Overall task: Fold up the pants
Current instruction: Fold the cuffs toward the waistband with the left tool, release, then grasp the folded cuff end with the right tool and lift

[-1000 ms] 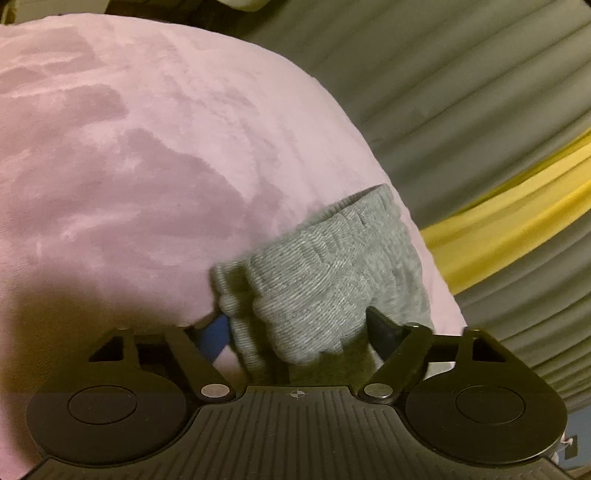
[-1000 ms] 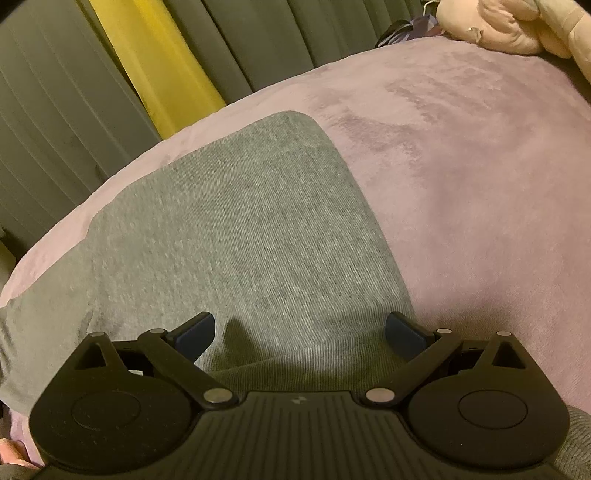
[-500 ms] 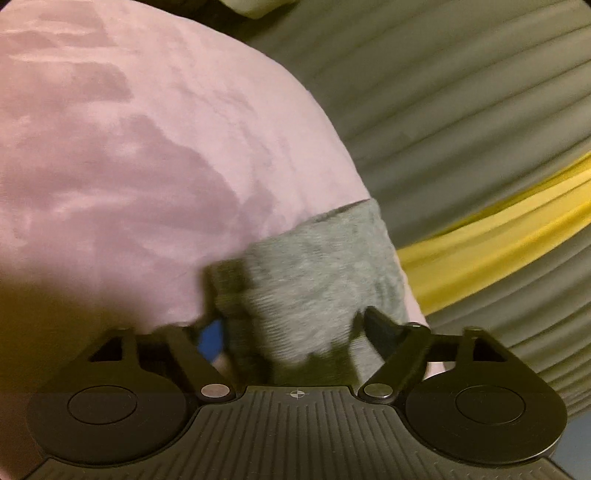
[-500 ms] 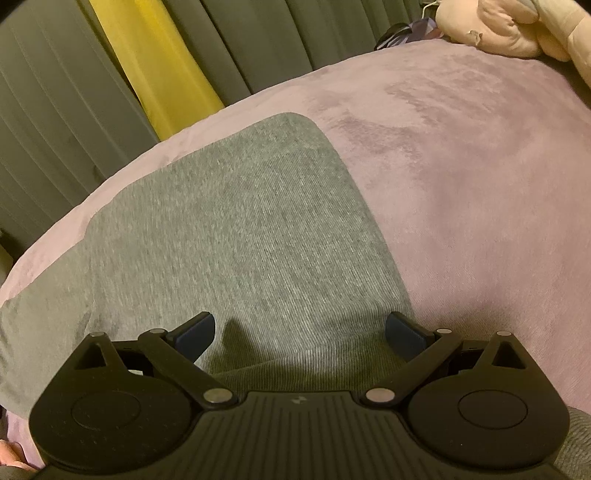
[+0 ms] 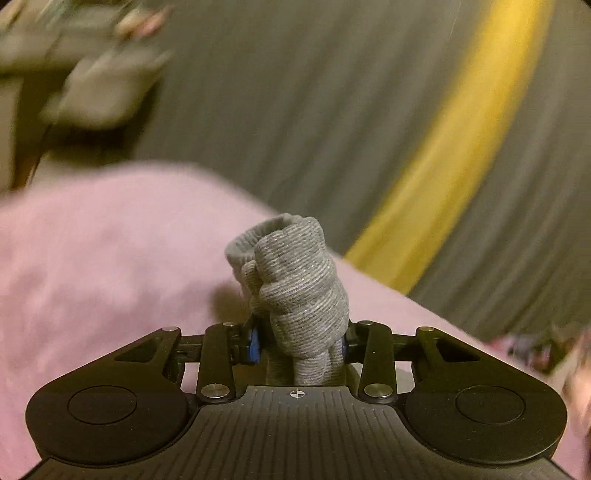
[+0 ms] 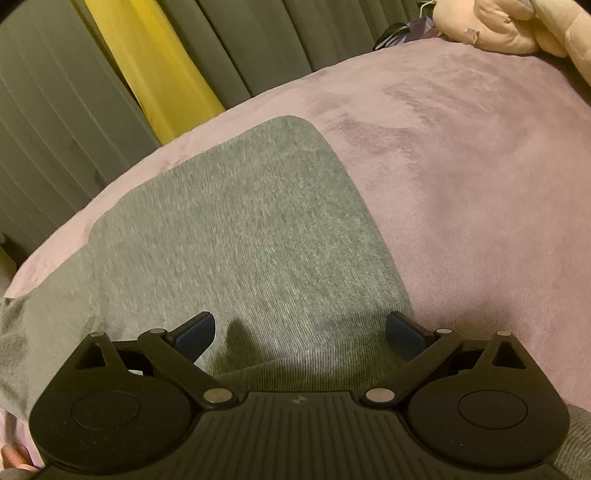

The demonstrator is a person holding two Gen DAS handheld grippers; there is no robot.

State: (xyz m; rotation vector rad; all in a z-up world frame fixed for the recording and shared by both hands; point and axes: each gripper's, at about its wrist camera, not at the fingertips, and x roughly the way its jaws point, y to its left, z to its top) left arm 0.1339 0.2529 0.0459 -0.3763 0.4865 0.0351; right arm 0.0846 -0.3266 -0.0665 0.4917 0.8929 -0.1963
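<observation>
Left tool [image 5: 300,345]: its jaws have just been closing and now pinch a bunched, ribbed cuff of the grey pants [image 5: 295,291]; the fabric stands up between the blue pads [image 5: 253,341] in a crumpled knot.
Cuff: lifted clear of the pink blanket [image 5: 103,266], its rolled rim topmost, throwing a small shadow on the blanket at its left.
Left view: blurred all round the sharp cuff (edges of the far things cannot be made out).
Right tool [image 6: 300,334]: jaws spread wide, pads not pressing on anything, poised over the grey cloth.
Pants in right view: the pants [image 6: 240,236] lie flat on the blanket [image 6: 480,177], a broad panel reaching from the tool toward the far edge of the bed; a low fold ridge crosses just before the tool.
Pants edges: the far right corner is rounded and lies near the blanket's far edge; the right edge runs straight down toward the right pad; the left side trails off the picture's left border.
Open room: wide bare blanket to the right of the pants.
Bed border: grey pleated curtain [image 6: 55,110] with a yellow strip [image 6: 155,74] just past the far edge.
Far right corner: a pale plush toy [image 6: 509,26] at the blanket's edge, well apart from the pants.
</observation>
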